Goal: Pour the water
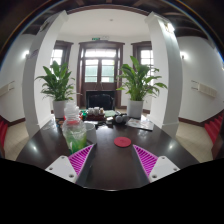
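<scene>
The gripper (108, 160) is held above a dark round table (105, 170), and its fingers stand wide apart with nothing between them. The thing to pour from seems to be a clear cup (74, 133) with green content. It stands upright on the table just ahead of the left finger's pad (81, 159), so the tool would have to go forward and a little to the left. A small red coaster (123, 142) lies beyond the fingers, apart from the cup.
</scene>
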`<action>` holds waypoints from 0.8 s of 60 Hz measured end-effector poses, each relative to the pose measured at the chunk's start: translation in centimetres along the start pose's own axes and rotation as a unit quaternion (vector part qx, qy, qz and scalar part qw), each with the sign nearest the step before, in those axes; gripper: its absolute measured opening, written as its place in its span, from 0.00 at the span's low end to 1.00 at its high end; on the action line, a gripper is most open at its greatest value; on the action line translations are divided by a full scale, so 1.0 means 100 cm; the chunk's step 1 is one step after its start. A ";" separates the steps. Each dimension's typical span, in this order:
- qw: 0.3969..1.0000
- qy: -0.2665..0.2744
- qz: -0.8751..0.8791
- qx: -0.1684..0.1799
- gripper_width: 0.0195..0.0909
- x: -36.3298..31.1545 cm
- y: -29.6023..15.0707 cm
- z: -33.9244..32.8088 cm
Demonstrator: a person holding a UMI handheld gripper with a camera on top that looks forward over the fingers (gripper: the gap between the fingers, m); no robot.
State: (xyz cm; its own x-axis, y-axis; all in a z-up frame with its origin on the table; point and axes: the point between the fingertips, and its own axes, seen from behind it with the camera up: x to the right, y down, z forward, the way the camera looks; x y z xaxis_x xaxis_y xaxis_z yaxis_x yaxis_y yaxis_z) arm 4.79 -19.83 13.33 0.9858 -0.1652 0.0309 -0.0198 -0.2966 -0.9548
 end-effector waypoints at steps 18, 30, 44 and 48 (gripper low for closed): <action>0.998 -0.068 0.007 -0.002 0.79 -0.095 0.043 -0.016; 0.997 -0.073 0.025 0.019 0.78 -0.109 0.027 0.018; 0.997 -0.075 -0.015 0.026 0.78 -0.121 0.016 0.061; 0.997 -0.071 -0.027 0.023 0.77 -0.123 0.015 0.070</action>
State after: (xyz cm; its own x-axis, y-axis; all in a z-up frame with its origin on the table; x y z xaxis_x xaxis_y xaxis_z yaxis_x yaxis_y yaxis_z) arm -6.25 -11.68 9.49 0.9990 -0.0139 0.0426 0.0376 -0.2573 -0.9656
